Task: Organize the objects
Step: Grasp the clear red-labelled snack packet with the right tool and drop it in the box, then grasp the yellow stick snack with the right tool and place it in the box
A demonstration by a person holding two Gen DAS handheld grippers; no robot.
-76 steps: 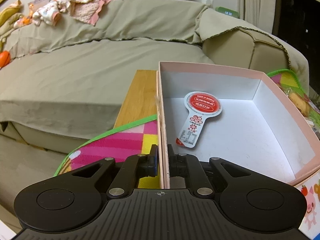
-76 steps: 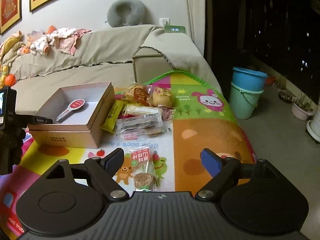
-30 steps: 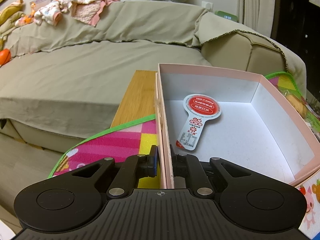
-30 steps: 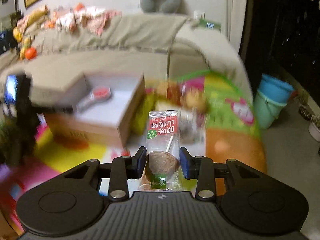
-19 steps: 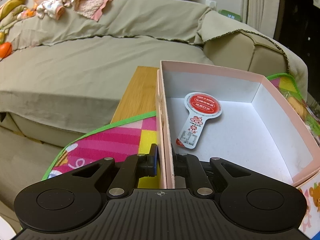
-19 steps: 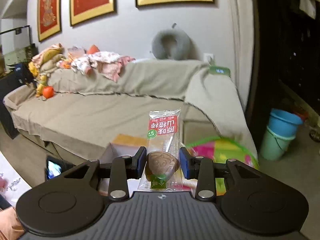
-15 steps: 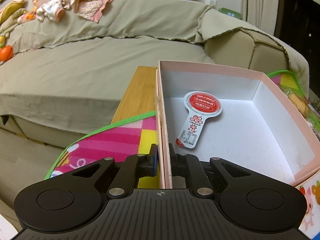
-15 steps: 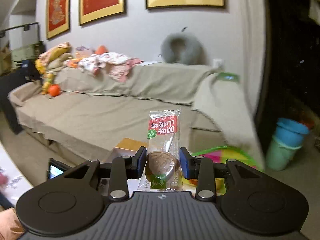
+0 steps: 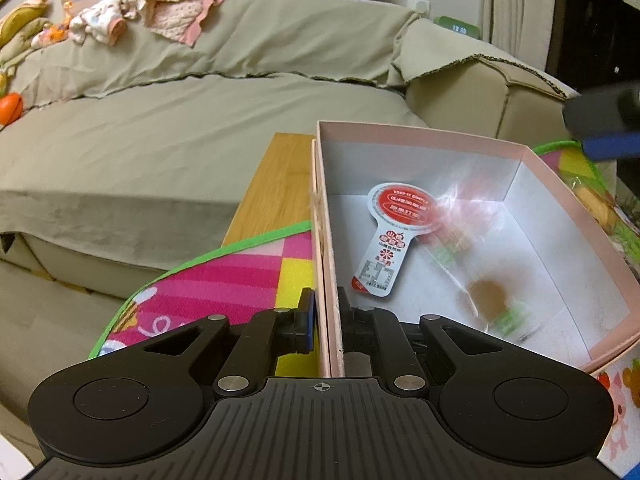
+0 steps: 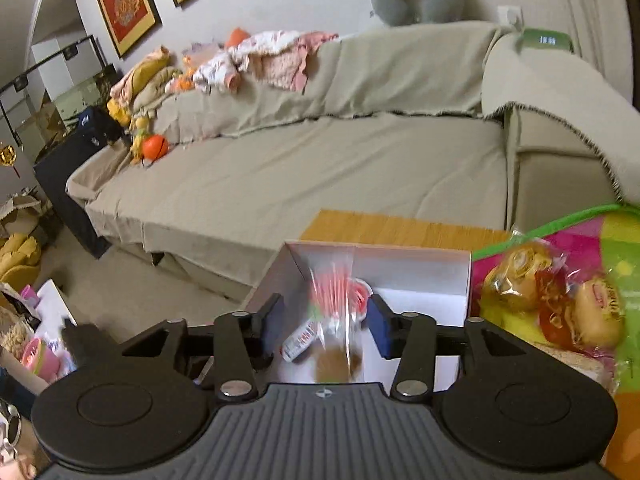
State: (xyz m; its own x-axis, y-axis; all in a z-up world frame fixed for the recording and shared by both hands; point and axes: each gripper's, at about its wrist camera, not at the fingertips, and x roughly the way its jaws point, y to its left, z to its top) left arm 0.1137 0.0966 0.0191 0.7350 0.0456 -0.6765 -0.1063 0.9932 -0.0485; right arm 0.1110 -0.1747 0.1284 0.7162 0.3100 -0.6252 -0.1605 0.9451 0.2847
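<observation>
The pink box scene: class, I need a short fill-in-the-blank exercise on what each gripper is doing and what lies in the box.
1. The left gripper is shut on the ____ of the pink box.
2. The blurred lollipop packet is inside the ____.
3. The right gripper's fingers stand ____, pressing on nothing.
4. The red-and-white paddle-shaped card lies on the box's ____.

Missing words: wall; box; open; floor
</observation>
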